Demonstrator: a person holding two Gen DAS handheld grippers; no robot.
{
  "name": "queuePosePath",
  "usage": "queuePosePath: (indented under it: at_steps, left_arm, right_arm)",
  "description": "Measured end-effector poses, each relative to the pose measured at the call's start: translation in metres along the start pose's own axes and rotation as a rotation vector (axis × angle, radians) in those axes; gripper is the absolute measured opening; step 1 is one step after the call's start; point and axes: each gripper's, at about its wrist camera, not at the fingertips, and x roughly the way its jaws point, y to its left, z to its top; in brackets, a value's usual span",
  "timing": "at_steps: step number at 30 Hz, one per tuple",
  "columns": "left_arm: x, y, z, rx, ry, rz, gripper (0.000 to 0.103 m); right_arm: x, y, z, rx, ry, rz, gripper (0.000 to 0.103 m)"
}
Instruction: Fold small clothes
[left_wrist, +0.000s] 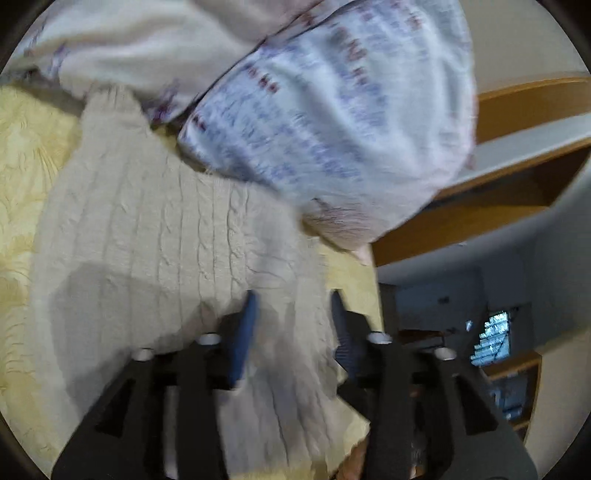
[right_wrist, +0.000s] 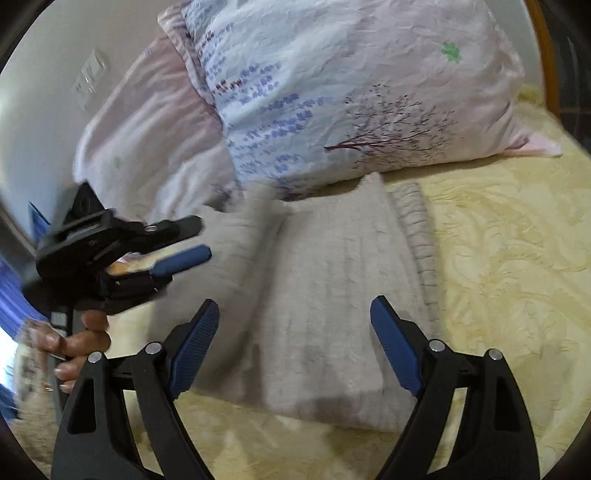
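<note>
A beige cable-knit sweater (right_wrist: 332, 295) lies folded on the yellow bedspread (right_wrist: 509, 258). In the left wrist view the sweater (left_wrist: 155, 236) fills the middle, and its edge runs between the blue pads of my left gripper (left_wrist: 293, 306), whose jaws stand apart. The left gripper also shows in the right wrist view (right_wrist: 195, 240), at the sweater's left side, held by a hand. My right gripper (right_wrist: 295, 314) is open and empty, hovering above the sweater's near end.
A floral pillow (right_wrist: 351, 92) lies just behind the sweater, with a pink pillow (right_wrist: 147, 129) to its left. A wooden bed frame (left_wrist: 517, 110) and a wall with a switch (right_wrist: 90, 77) border the bed.
</note>
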Motion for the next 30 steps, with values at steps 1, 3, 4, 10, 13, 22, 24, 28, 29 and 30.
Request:
queuePosePath:
  at_steps: [1, 3, 4, 10, 13, 22, 24, 28, 29, 30]
  left_arm:
    - [-0.012, -0.002, -0.001, 0.034, -0.023, 0.023, 0.056]
    - [-0.036, -0.003, -0.002, 0.114, -0.075, 0.103, 0.06]
    - [-0.046, -0.001, -0.001, 0.14, -0.097, 0.164, 0.064]
    - [-0.066, 0.033, 0.002, 0.189, -0.112, 0.459, 0.07]
    - [-0.061, 0.053, 0.001, 0.157, -0.068, 0.462, 0.072]
    - [-0.05, 0.066, -0.003, 0.122, -0.048, 0.395, 0.078]
    - [-0.048, 0.065, -0.005, 0.109, -0.038, 0.38, 0.079]
    - [-0.043, 0.064, -0.005, 0.069, -0.025, 0.339, 0.08]
    - [-0.044, 0.063, -0.005, 0.063, -0.021, 0.328, 0.079]
    - [-0.045, 0.062, -0.005, 0.064, -0.021, 0.315, 0.08]
  right_arm:
    - [0.0, -0.002, 0.003, 0.034, 0.006, 0.059, 0.084]
    - [0.004, -0.004, 0.011, 0.09, 0.03, 0.154, 0.079]
    - [0.007, -0.003, 0.013, 0.102, 0.043, 0.175, 0.075]
    - [0.048, 0.004, 0.023, 0.167, 0.179, 0.208, 0.063]
    - [0.068, 0.003, 0.02, 0.207, 0.248, 0.216, 0.058]
    - [0.094, -0.005, 0.024, 0.339, 0.26, 0.343, 0.042]
    - [0.099, -0.005, 0.027, 0.347, 0.244, 0.336, 0.03]
    - [0.099, 0.002, 0.03, 0.281, 0.203, 0.276, 0.018]
    - [0.095, 0.008, 0.031, 0.241, 0.181, 0.254, 0.018]
    - [0.089, 0.012, 0.032, 0.214, 0.164, 0.239, 0.018]
